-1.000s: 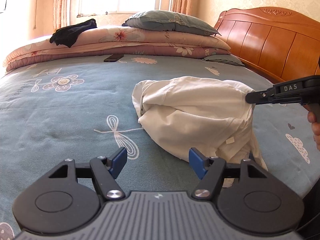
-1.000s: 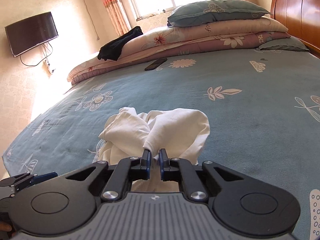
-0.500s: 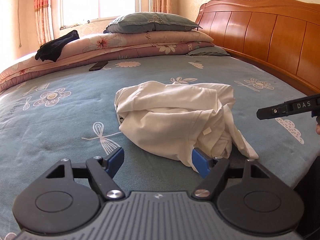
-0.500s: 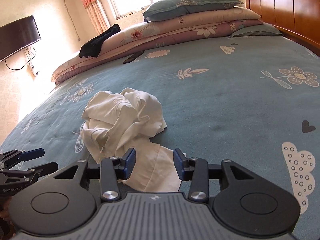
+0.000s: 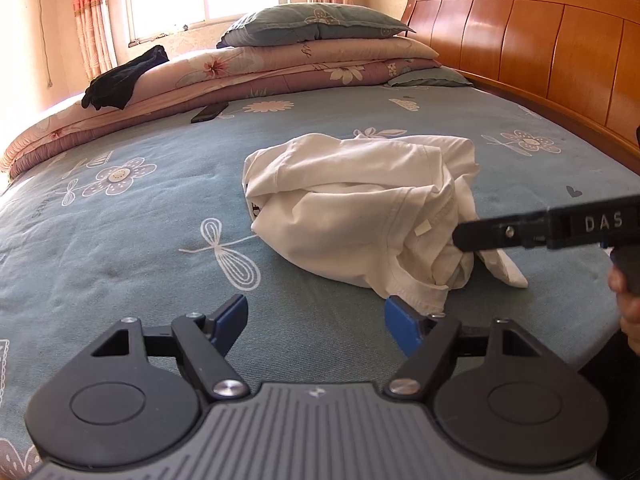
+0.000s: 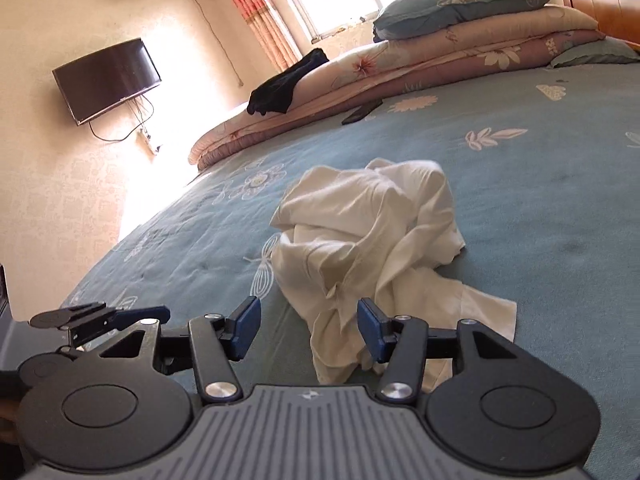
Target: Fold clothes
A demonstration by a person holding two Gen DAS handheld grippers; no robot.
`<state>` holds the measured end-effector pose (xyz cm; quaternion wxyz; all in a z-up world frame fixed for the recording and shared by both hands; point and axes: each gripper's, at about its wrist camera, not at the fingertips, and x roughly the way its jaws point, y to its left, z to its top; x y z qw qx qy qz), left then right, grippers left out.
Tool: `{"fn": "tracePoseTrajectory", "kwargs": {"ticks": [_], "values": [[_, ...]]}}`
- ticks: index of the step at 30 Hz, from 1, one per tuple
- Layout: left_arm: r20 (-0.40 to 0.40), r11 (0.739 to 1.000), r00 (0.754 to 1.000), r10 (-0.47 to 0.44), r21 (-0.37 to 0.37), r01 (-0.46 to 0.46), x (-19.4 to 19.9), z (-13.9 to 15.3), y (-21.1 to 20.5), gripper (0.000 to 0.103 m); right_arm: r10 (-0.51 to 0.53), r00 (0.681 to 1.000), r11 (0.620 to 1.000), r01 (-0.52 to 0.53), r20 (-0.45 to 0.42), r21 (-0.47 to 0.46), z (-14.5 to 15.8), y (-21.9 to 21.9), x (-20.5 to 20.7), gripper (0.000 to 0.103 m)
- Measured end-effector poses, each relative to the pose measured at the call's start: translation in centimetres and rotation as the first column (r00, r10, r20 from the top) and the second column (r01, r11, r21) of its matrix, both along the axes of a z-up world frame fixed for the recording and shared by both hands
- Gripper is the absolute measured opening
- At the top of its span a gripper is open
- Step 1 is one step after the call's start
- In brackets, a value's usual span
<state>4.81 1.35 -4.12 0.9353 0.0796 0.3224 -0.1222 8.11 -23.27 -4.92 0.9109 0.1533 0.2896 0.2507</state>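
Observation:
A crumpled white garment lies in a heap on the blue flowered bedsheet. My left gripper hovers open just short of its near hem, with only sheet between the blue pads. In the right wrist view the same garment lies ahead. My right gripper has its jaws opening, and a loose fold of white cloth lies between them near the right pad, unpressed. From the left wrist view the right gripper shows side-on at the heap's right edge. The left gripper shows at the far left of the right wrist view.
Folded pink quilts with a blue-grey pillow and a black garment are stacked at the bed's far end. A dark flat device lies near them. A wooden headboard runs along the right. A wall TV hangs at the left.
The right gripper, shut on the lifted garment a second ago, has opened and sunk lower. The garment now lies slumped on the bed. The left gripper has spread slightly wider.

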Motion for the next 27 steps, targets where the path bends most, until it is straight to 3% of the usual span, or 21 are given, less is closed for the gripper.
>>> {"fn": "tracePoseTrajectory", "kwargs": {"ticks": [2, 4, 6, 8, 10, 11, 12, 18, 21, 27], "values": [[-0.003, 1.0, 1.0, 0.006, -0.002, -0.006, 0.1, 0.1, 0.3, 0.076, -0.092, 0.995, 0.996, 0.092, 0.031, -0.002, 1.0, -1.1, 0.8, 0.061], [-0.008, 1.0, 1.0, 0.006, -0.013, -0.006, 0.3, 0.1, 0.5, 0.077, -0.201, 0.98, 0.979, 0.201, 0.003, -0.035, 1.3, -2.4, 2.6, 0.063], [-0.012, 1.0, 1.0, 0.0, -0.024, 0.0, 0.5, 0.0, 0.4, 0.077, -0.188, 0.982, 0.981, 0.186, -0.033, -0.061, 0.8, -3.1, 4.6, 0.063], [-0.018, 0.999, 1.0, -0.016, -0.034, 0.015, 0.8, -0.1, 0.1, 0.077, -0.09, 0.99, 0.995, 0.084, -0.105, -0.059, -0.2, -3.2, 6.4, 0.06], [-0.016, 0.999, 0.999, -0.03, -0.037, 0.029, 1.0, -0.2, -0.3, 0.077, -0.048, 0.99, 0.993, 0.033, -0.13, -0.113, -0.7, -2.9, 8.0, 0.04], [-0.016, 0.999, 0.999, -0.031, -0.037, 0.03, 1.1, -0.3, -0.4, 0.077, -0.049, 0.991, 0.986, 0.028, -0.123, -0.166, -0.7, -2.6, 8.6, 0.019], [-0.017, 0.999, 0.999, -0.032, -0.037, 0.031, 1.2, -0.3, -0.4, 0.077, -0.051, 0.992, 0.977, 0.025, -0.118, -0.213, -0.7, -2.4, 9.3, 0.012], [-0.025, 0.998, 0.999, -0.024, -0.058, 0.023, 2.2, -0.9, -0.1, 0.077, -0.103, 0.994, 0.944, 0.09, -0.025, -0.318, 2.3, -2.8, 14.3, 0.008], [-0.038, 0.997, 0.999, -0.009, -0.073, 0.006, 2.7, -1.4, 0.3, 0.077, -0.099, 0.993, 0.92, 0.113, 0.057, -0.376, 5.0, -1.4, 17.3, 0.008], [-0.056, 0.995, 0.998, 0.027, -0.091, -0.032, 3.2, -1.9, 1.9, 0.077, -0.087, 0.983, 0.904, 0.145, 0.159, -0.403, 9.1, 2.6, 22.9, 0.007]]}}
